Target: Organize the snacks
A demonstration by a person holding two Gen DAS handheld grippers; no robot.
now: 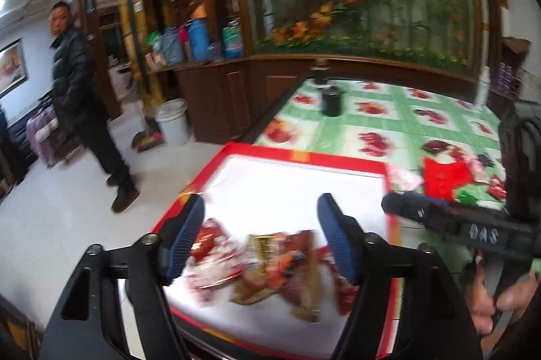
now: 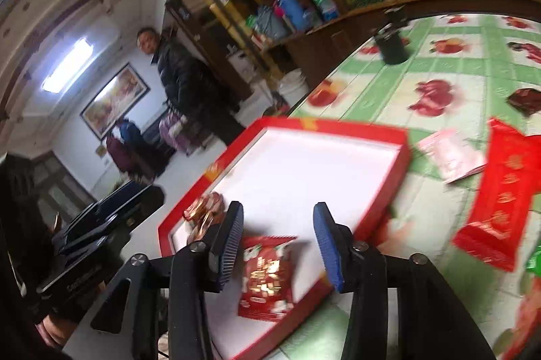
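A shallow box with a red rim (image 1: 304,157) and a white floor lies at the table's near left corner. My left gripper (image 1: 262,224) hangs open over its near end, above a heap of red and brown snack packets (image 1: 260,272) that touch neither pad. My right gripper (image 2: 279,224) is open too. A red snack packet (image 2: 267,279) lies flat in the box (image 2: 338,125) below the gap, free of the pads. Gold-wrapped snacks (image 2: 203,211) sit in the box's left corner. Each gripper shows in the other's view: the right gripper (image 1: 439,214) and the left gripper (image 2: 111,208).
Loose packets lie on the green flowered tablecloth right of the box: a long red one (image 2: 500,191), a pink one (image 2: 453,157), a dark one (image 2: 525,99). A black cup (image 1: 333,101) stands at the far end. A person (image 1: 77,89) stands on the floor left, near a white bucket (image 1: 172,120).
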